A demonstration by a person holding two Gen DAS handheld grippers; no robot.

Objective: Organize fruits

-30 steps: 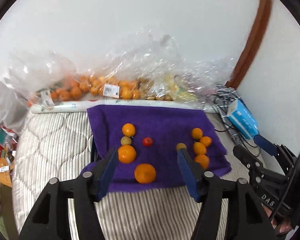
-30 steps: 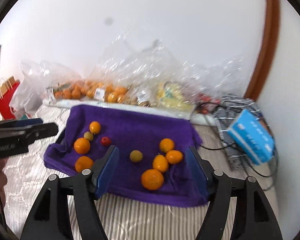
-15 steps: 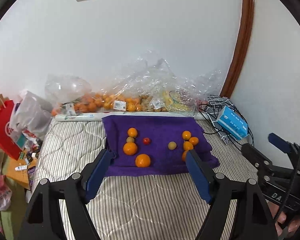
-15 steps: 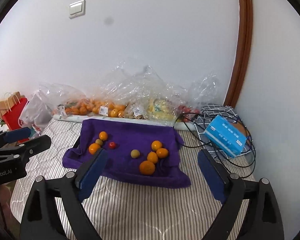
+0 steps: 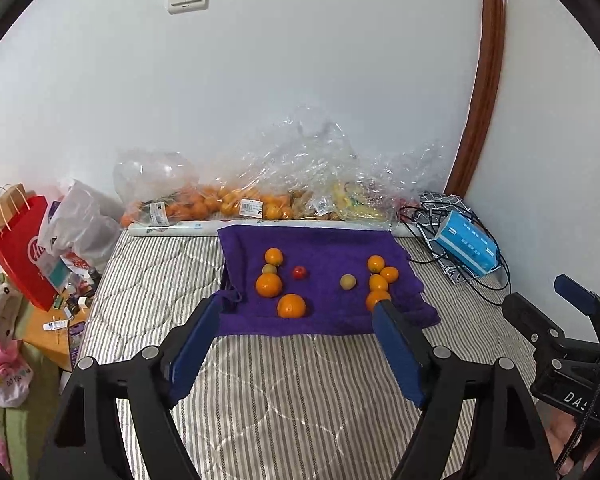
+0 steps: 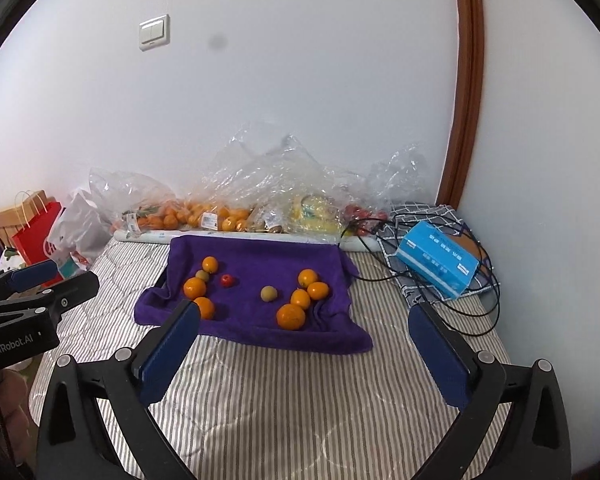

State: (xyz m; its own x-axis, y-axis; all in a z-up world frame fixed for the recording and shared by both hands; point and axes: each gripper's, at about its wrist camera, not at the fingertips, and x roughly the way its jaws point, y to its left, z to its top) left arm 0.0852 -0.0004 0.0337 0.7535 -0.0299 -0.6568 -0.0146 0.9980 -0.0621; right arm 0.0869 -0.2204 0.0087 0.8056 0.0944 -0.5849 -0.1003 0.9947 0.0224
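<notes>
Plastic bags: oranges inside, along bed's far edge.
Purple towel: loose oranges, mid-bed.
Left hand-held gripper: jaws parted, empty.
Right hand-held gripper: just widened fully, empty.

A grey-and-white striped quilted mattress is carrying a rumpled purple towel, a light-blue carton and tangled black cables.
</notes>
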